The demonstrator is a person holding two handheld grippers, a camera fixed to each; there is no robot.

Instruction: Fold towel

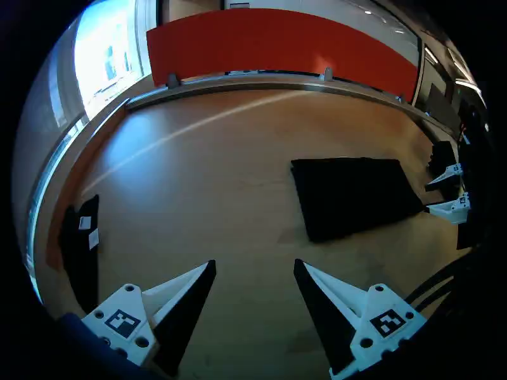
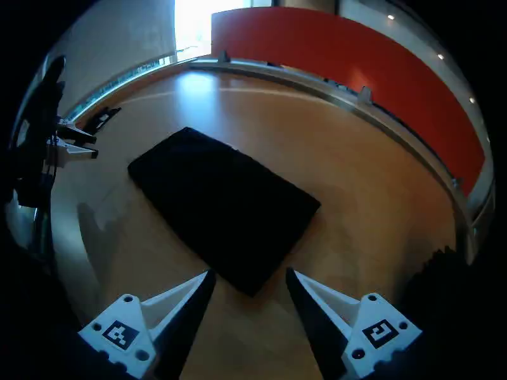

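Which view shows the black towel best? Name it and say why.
The right gripper view: the black towel lies whole, flat and large just ahead of the open right hand-held gripper. The left gripper view shows it smaller and off to the right.

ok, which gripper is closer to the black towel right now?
Right. The right gripper is open, right at the near corner of the towel. The left gripper, also open, is off to one side, with bare table between it and the towel.
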